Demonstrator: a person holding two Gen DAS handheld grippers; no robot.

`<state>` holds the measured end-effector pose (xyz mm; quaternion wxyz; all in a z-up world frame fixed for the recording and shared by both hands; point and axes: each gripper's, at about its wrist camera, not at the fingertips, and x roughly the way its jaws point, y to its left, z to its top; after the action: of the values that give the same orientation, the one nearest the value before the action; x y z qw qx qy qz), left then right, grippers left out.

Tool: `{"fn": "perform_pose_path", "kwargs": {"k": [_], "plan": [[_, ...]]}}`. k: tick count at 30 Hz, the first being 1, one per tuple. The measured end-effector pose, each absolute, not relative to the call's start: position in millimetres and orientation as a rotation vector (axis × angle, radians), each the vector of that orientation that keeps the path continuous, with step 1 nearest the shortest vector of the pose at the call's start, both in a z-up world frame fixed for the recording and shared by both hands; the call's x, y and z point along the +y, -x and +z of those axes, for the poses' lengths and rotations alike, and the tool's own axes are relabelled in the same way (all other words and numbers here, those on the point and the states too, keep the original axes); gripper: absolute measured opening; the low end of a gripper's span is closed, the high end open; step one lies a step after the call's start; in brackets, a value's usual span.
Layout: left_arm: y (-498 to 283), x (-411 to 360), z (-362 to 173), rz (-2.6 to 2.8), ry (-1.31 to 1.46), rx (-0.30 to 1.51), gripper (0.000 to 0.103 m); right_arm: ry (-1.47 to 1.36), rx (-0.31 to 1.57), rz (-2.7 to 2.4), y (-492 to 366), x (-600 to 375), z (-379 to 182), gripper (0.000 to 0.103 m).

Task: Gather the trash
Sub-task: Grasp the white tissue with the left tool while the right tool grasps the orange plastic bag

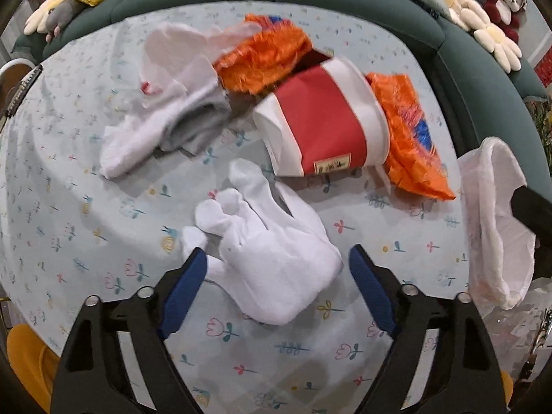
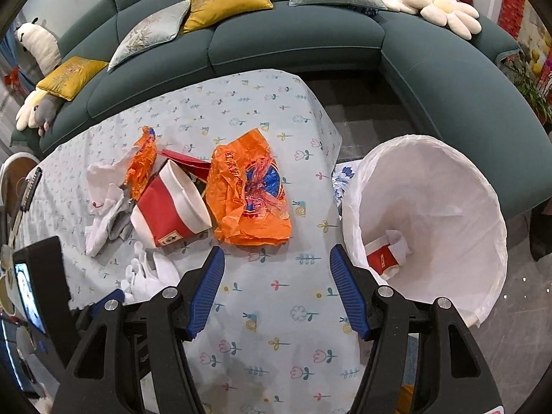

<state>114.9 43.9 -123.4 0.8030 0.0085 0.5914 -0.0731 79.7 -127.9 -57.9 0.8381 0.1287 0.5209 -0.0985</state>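
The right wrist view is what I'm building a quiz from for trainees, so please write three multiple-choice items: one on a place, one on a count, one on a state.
1. Where does the white-lined trash bin stand?
A. on the sofa
B. beside the table's right edge
C. in the middle of the table

2. How many orange plastic bags lie on the table?
A. one
B. two
C. four

3. How do the right gripper's jaws stand?
A. open, holding nothing
B. shut on a bag
C. shut on a glove

Answers: 1 B, the bin sits off the tablecloth's right edge. 2 B, a large orange bag lies right of the red-and-white paper bag, and a smaller orange bag lies behind it. 3 A, only tablecloth shows between the blue pads.
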Motion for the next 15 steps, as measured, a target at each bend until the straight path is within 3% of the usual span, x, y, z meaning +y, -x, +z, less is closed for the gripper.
{"fn": "perform_pose_path", "kwargs": {"k": [5,7,9,15], "plan": [[-116.0,38.2,-131.5,-0.17,-0.042,1.283,0.059,-0.281,1.117,-0.223,-82.1,-135.0,-66.2,0.061],[-115.8,38.5,-132.3,-0.184,-0.04,1.285,0.035,-0.285,1.123,-0.228,-83.2,-137.2,-69.6,0.061],[-115.8,38.3,-132.5,-0.204,-0.04,1.294,0.021,-0.288,1.13,-0.228,-84.9,-138.0,-72.9,0.061],[-114.1,48.0,-121.3,-0.209,-0.024,1.269,0.016,-0.28,1.134,-0.217,-97.8,-132.7,-78.0,0.061]]}}
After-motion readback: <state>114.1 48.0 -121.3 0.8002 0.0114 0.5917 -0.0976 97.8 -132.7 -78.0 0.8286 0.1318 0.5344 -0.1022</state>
